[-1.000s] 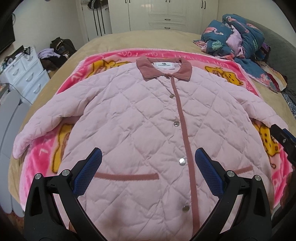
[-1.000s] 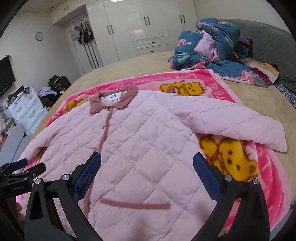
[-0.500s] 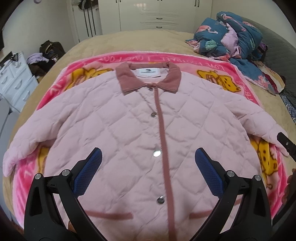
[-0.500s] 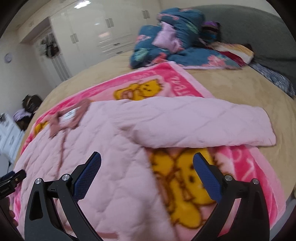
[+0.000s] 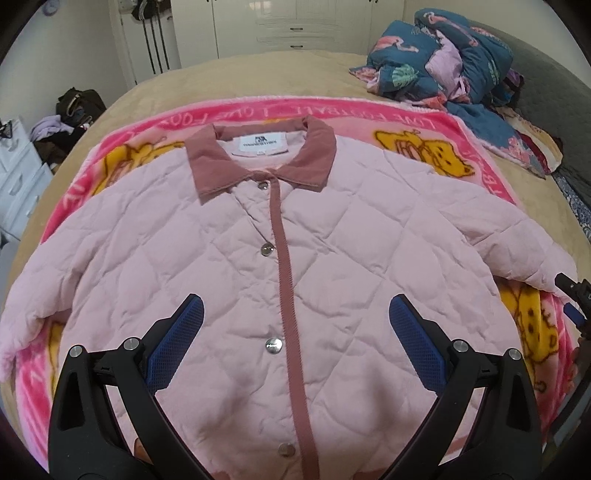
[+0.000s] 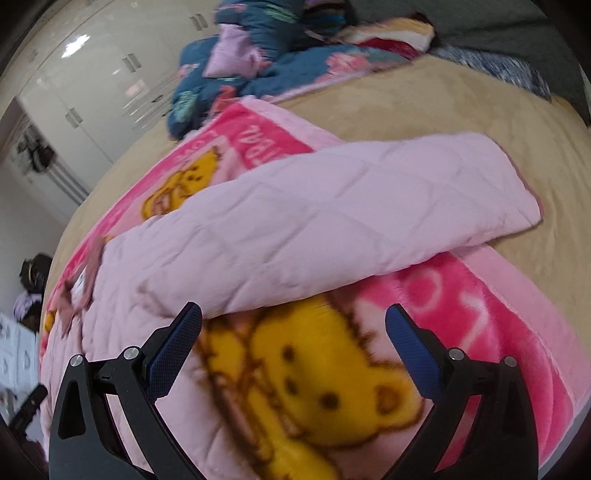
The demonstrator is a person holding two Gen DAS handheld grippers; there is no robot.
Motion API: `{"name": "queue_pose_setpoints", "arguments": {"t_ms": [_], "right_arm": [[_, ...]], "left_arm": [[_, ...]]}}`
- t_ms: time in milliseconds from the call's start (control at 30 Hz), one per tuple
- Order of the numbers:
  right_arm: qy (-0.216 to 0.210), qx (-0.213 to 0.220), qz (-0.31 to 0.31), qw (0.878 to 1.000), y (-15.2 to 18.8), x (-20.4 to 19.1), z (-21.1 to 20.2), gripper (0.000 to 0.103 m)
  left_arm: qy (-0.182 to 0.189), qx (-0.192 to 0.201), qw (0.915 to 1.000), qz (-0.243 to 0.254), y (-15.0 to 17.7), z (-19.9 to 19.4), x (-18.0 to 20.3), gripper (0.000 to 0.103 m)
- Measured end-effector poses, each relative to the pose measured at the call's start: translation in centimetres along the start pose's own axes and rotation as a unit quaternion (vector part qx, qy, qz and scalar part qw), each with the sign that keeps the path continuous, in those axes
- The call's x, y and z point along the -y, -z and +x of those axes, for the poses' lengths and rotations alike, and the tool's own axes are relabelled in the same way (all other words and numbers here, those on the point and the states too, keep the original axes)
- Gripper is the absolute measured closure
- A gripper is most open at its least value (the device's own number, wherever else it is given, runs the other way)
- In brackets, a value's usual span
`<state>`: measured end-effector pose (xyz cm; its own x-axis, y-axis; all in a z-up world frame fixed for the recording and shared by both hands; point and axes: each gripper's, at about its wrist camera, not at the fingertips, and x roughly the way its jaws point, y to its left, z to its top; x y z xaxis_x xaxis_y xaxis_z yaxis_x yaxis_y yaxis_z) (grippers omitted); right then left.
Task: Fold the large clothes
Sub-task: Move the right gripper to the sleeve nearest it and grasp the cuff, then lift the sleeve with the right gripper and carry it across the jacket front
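Note:
A pale pink quilted jacket [image 5: 351, 251] with a dusty rose collar [image 5: 258, 158] lies flat, front up and buttoned, on a bright pink bear-print blanket [image 5: 461, 147]. My left gripper [image 5: 295, 332] hovers open over the jacket's lower front, astride the rose placket, holding nothing. In the right wrist view the jacket's right sleeve [image 6: 351, 214] stretches out across the blanket [image 6: 480, 295]. My right gripper [image 6: 293, 339] is open just below that sleeve, above a yellow bear print, with nothing in it. Its tip [image 5: 572, 299] shows at the right edge of the left wrist view.
A heap of blue and pink bedding [image 5: 450, 70] sits at the bed's far right corner. The tan bedspread [image 5: 258, 77] extends beyond the blanket. White wardrobes [image 5: 277, 22] stand behind the bed; a white drawer unit [image 5: 18, 177] and a dark bag [image 5: 77, 107] are at left.
My left gripper has moved forward up the jacket front towards the collar. My right gripper has swung right and lower, from over the jacket body to beside the right sleeve.

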<state>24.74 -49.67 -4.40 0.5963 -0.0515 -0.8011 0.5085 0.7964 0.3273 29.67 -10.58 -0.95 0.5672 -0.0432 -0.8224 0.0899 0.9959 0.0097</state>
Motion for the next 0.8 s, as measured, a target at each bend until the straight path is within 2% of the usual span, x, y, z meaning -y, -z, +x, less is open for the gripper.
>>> {"name": "queue_pose_setpoints", "arguments": {"t_ms": [100, 233, 333, 433, 733, 767, 800], "right_arm": [[0.001, -0.002, 0.043, 0.999, -1.1, 2.1, 1.1, 0.004], [0.02, 0.011, 0.102, 0.994, -2.7, 5.2, 2.5, 0.004], [0.037, 0.018, 0.136, 0.99, -3.6, 7.2, 3.6, 0.004], [0.039, 0.03, 0.175, 0.983, -4.5, 9.5, 4.6, 0.004], [0.029, 0.058, 0.251, 0.966, -6.9, 13.2, 6.2, 0.004], [0.026, 0.06, 0.255, 0.965, -7.0, 13.5, 6.5, 0.008], [0.028, 0.067, 0.254, 0.964, -7.2, 13.7, 6.6, 0.023]], "left_arm": [[0.011, -0.013, 0.9999, 0.002, -0.2, 1.1, 0.0, 0.009], [-0.007, -0.018, 0.9997, 0.016, 0.2, 2.0, -0.3, 0.009], [-0.005, -0.027, 0.9996, 0.008, 0.5, 2.5, -1.2, 0.009], [-0.016, -0.024, 0.9996, 0.002, 0.3, 2.5, -2.3, 0.009], [-0.041, -0.009, 0.9989, -0.022, -1.9, 1.3, -5.6, 0.009], [-0.044, -0.006, 0.9986, -0.027, -2.3, 1.1, -6.1, 0.009], [-0.046, -0.004, 0.9984, -0.032, -2.7, 0.9, -6.6, 0.009]]}}
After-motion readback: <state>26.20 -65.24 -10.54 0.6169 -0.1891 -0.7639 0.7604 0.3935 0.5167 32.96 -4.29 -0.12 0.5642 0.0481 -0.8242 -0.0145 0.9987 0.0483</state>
